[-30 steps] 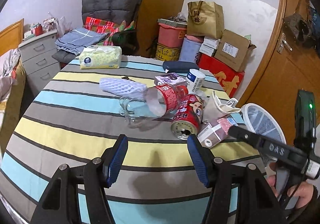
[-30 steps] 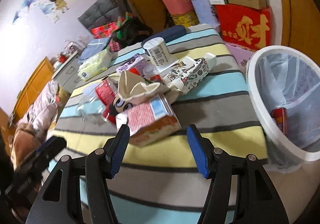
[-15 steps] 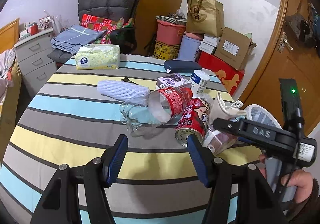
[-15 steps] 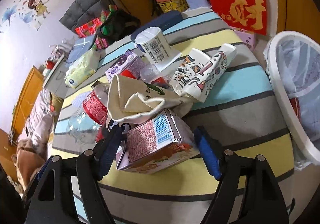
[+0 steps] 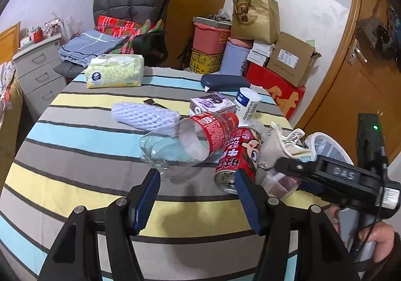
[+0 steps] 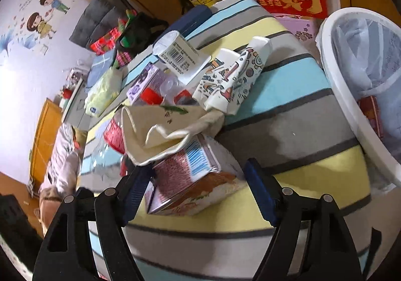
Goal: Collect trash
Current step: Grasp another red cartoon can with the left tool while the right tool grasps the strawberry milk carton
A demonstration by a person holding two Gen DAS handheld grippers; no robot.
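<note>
Nearest in the right wrist view, right hand-held gripper (image 6: 198, 188) spread wide and released, blue pads flanking a flattened drink carton (image 6: 190, 180) on the striped counter (image 6: 288, 130); left pad close against the carton's side, right pad apart from it, so no grip. Draped over the carton's far end, a cream cloth bag (image 6: 163, 130) with a cord. Just beyond, a crushed patterned paper cup (image 6: 233, 80), then a white barcoded tub (image 6: 178, 53) on its side and a small purple box (image 6: 142, 80). Off the counter's right edge, a white bin (image 6: 333, 75) lined with a pale bag, something red inside. In the left wrist view, left hand-held gripper (image 5: 198, 199) part open and empty, poised over bare stripes short of the litter. Just ahead of its right pad, a red drink can (image 5: 238, 153) lying with its open end toward the camera; touching the can's left side, a clear plastic bottle (image 5: 185, 140) with a red label, also on its side. Behind that, a white foam net sleeve (image 5: 142, 114), then a dark blue case (image 5: 225, 82) and a yellow tissue pack (image 5: 115, 74) at the far rim. At lower right, a person's hand (image 5: 376, 236) on the other tool's handle. Past the counter, stacked boxes and a padded chair against the wall.
</note>
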